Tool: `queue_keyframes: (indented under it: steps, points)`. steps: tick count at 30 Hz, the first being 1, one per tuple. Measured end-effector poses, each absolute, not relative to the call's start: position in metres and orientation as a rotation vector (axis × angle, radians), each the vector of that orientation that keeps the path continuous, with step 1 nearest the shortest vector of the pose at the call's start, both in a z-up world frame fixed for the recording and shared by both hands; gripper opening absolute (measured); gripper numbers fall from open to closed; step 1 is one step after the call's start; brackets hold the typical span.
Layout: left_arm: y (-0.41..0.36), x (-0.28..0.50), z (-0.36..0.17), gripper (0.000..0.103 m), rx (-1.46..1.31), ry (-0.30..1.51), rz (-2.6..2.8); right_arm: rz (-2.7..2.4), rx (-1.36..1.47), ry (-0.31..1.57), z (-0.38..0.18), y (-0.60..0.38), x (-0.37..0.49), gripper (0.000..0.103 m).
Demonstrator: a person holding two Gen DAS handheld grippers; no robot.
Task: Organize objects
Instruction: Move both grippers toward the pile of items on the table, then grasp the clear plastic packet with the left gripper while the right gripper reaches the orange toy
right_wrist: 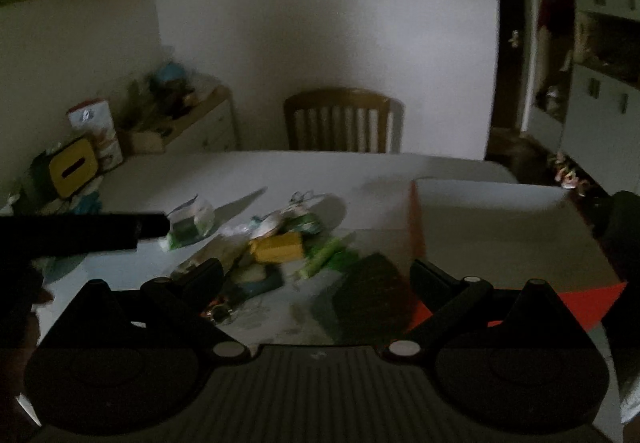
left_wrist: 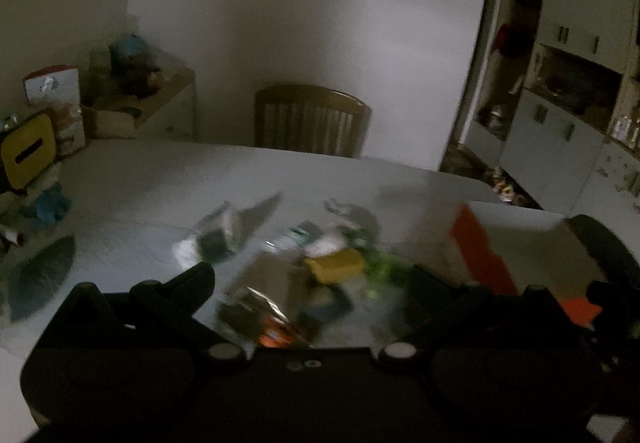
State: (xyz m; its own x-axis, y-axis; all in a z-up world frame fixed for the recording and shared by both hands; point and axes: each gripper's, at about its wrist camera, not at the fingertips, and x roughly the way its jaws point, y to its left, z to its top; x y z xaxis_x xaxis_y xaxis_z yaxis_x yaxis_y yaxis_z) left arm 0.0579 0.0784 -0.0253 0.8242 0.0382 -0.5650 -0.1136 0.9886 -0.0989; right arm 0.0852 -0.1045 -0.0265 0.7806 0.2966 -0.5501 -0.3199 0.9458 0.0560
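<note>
On the white table (right_wrist: 280, 167), at the centre of both frames, lies a loose pile of small objects (right_wrist: 276, 247), and at the right of the frame stands one open box (right_wrist: 492, 219) with orange sides and a pale inside. The pile is just beside the box and nothing from it seems to be in the box yet, so I judge that the work is at its beginning: the step in hand is to choose and approach a first item.

The right gripper (right_wrist: 316, 275) has its fingers spread wide with nothing between them, and it hangs above the near edge of the pile. The left gripper (left_wrist: 312, 283) is also spread wide and empty, over the same pile; its view is blurred. The next move probably calls for lowering one gripper on a single item that stands free, for example the yellow block (right_wrist: 278, 247), and closing on it without dragging the neighbours.

By my count there is one yellow block, one green packet (right_wrist: 324, 257), one dark flat pad (right_wrist: 368, 291) and at least two clear bags (right_wrist: 190, 223); the rest is too dim to count. One wooden chair (right_wrist: 342, 121) stands behind the table, and one yellow box with a slot (right_wrist: 74, 169) is at the left.
</note>
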Motion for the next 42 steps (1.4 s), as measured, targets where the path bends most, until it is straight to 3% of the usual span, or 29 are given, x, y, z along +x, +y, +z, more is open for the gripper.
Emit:
queue_keyframes:
  steps: [10, 26, 35, 37, 42]
  points:
    - [0.162, 0.136, -0.063, 0.102, -0.140, 0.640, 0.078, 0.405, -0.104, 0.675, -0.060, -0.038, 0.120, 0.100]
    - [0.213, 0.228, -0.123, 0.099, -0.052, 0.771, 0.108, 0.517, -0.193, 0.870, -0.137, 0.046, 0.167, 0.099]
    - [0.217, 0.241, -0.138, 0.095, -0.051, 0.801, 0.072, 0.458, -0.132, 0.928, -0.149, 0.043, 0.186, 0.089]
    - [0.217, 0.244, -0.140, 0.094, -0.037, 0.800, 0.067, 0.449, -0.143, 0.936, -0.150, 0.042, 0.192, 0.077]
    - [0.216, 0.250, -0.147, 0.086, -0.013, 0.814, 0.049, 0.493, -0.155, 0.941, -0.152, 0.054, 0.197, 0.066]
